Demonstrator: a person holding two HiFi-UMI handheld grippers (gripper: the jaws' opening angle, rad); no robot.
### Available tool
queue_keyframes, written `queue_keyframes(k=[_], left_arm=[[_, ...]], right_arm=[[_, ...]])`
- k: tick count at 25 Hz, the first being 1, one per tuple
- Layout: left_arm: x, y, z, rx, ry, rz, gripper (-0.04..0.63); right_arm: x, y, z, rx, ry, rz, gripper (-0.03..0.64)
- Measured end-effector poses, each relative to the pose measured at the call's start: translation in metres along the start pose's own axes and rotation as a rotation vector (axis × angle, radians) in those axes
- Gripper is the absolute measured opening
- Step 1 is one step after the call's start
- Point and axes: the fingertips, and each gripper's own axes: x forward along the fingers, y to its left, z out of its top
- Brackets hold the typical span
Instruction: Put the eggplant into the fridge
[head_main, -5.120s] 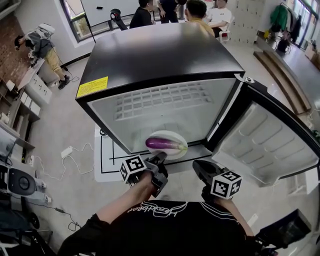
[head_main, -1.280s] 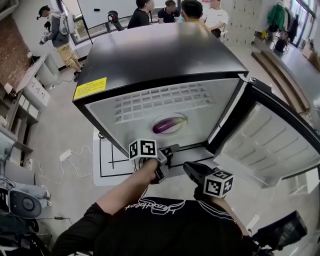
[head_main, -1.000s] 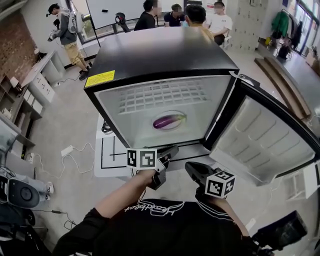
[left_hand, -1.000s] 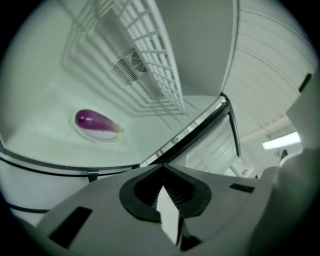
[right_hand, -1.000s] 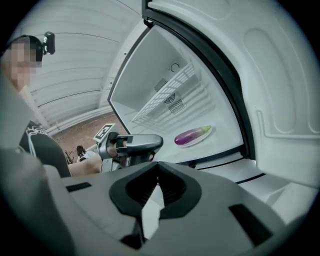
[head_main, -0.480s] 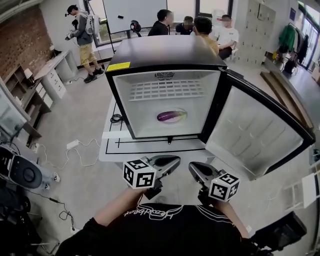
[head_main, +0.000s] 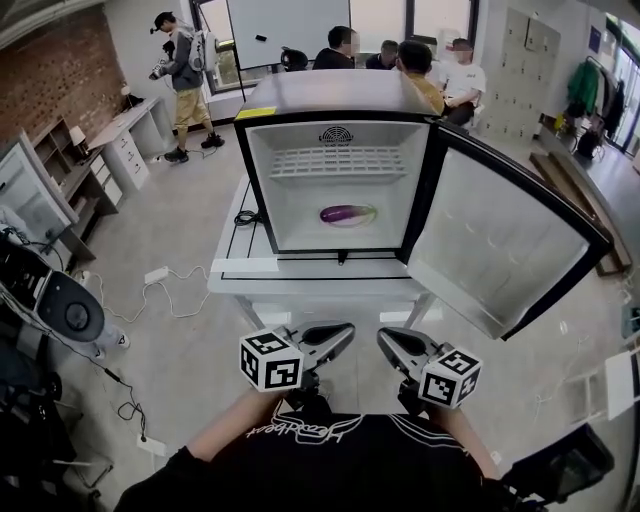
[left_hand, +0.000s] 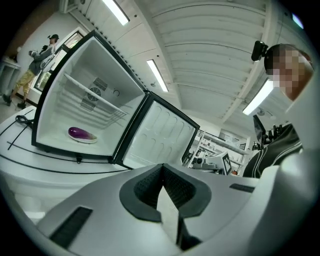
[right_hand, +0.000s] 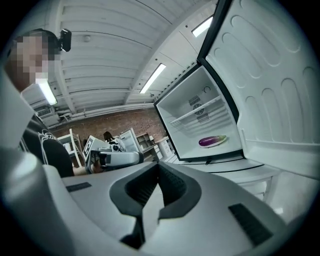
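A purple eggplant (head_main: 347, 213) lies on a white plate (head_main: 362, 219) on the floor of the small open fridge (head_main: 340, 92), which stands on a low white table. Its door (head_main: 500, 240) is swung wide to the right. Both grippers are well back from the fridge, close to the person's chest. My left gripper (head_main: 345, 333) is shut and holds nothing. My right gripper (head_main: 385, 340) is also shut and empty. The left gripper view shows the eggplant (left_hand: 81, 133) far off past the closed jaws, and the right gripper view shows the eggplant (right_hand: 212, 141) the same way.
The white table (head_main: 300, 280) has black tape lines on it. Cables (head_main: 165, 290) trail on the floor at left, by dark equipment (head_main: 60, 310). Desks (head_main: 120, 140) stand at far left. Several people are at the back of the room.
The plate with the eggplant went from the fridge's front edge to deeper inside and was let go. Since then both grippers have drawn back from the fridge towards the body.
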Motion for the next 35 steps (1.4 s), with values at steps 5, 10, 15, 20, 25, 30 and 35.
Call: queue_keyframes(k=[5,10,15,20,25,30,35], left_arm=[[-0.016,-0.03,-0.016,-0.015,-0.02,0.019,0.008],[-0.028,-0.055,-0.026,-0.05,-0.035,-0.018,0.009],[-0.038,-0.065,-0.04,-0.016,-0.029,0.015,0.008],[-0.045,-0.072,-0.047,-0.003,-0.023,0.026,0.008],[-0.049,-0.078,-0.05,-0.003,-0.028,0.032,0.008],[-0.049,-0.076,-0.052,0.011,-0.009,0.038,0.008],[-0.048,-0.074,-0.051,0.029,-0.003,0.043,0.008]], right_arm=[[-0.023,0.02,-0.011,-0.028,0.011,0.03,0.006],[-0.034,0.04,-0.018,-0.046,0.02,0.079,0.006],[-0.041,0.052,-0.028,-0.044,0.025,0.094,0.006],[-0.043,0.064,-0.036,-0.049,0.051,0.109,0.006],[-0.046,0.072,-0.045,-0.073,0.081,0.115,0.006],[-0.043,0.074,-0.05,-0.094,0.107,0.11,0.006],[-0.042,0.073,-0.051,-0.102,0.113,0.116,0.006]])
